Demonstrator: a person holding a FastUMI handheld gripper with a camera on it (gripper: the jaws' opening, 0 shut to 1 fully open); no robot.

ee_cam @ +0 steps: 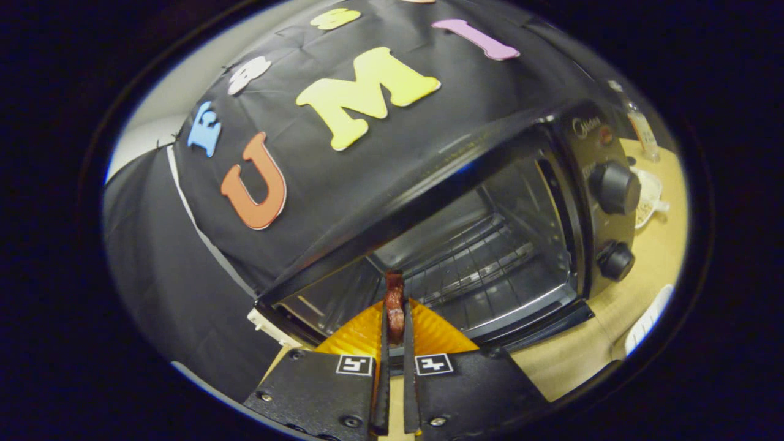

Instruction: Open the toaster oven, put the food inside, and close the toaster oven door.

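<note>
We see tongs (395,306) clamped narrow on reddish-brown food strip (395,304), held at open toaster oven (490,245) mouth, wire rack (484,263) beyond.

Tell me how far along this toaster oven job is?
Done: the toaster oven is open, its wire rack in plain sight. In hand: the tool is shut on a dark reddish piece of food, just in front of the opening. Left: setting the food on the rack and closing the door.
</note>
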